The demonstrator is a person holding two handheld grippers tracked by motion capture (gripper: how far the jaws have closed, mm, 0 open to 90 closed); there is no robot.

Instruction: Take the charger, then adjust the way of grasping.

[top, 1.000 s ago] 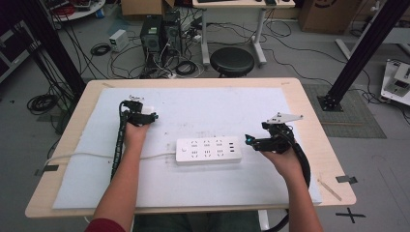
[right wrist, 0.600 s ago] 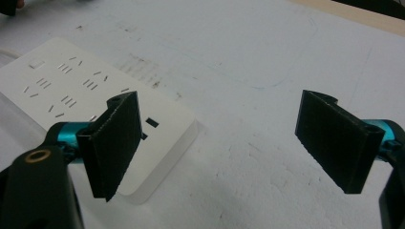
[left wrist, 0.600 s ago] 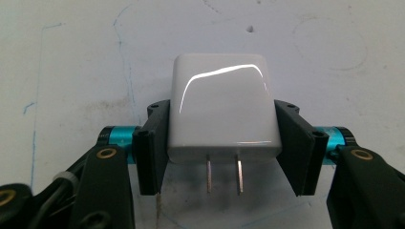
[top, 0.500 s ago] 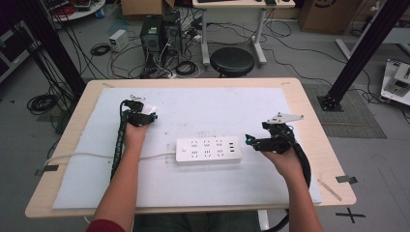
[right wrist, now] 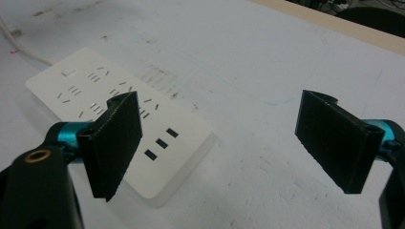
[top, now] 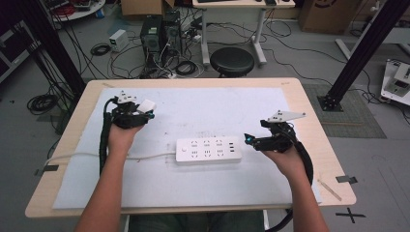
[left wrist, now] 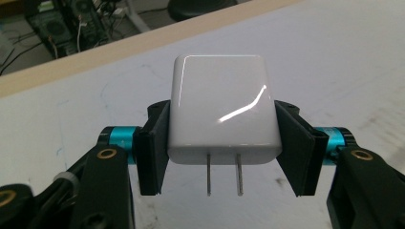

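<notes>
Left gripper view: the left gripper [left wrist: 224,143] clamped the white charger [left wrist: 222,112] clear of the table with its prongs bare, so pickup was done and plugging into the power strip [top: 208,150] remained, judged from the right gripper [right wrist: 234,143] gaping empty beside it.

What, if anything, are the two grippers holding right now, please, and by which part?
The left gripper clamps a white plug adapter by its two side faces, prongs free. The right gripper holds nothing; its jaws stand open beside the power strip.
</notes>
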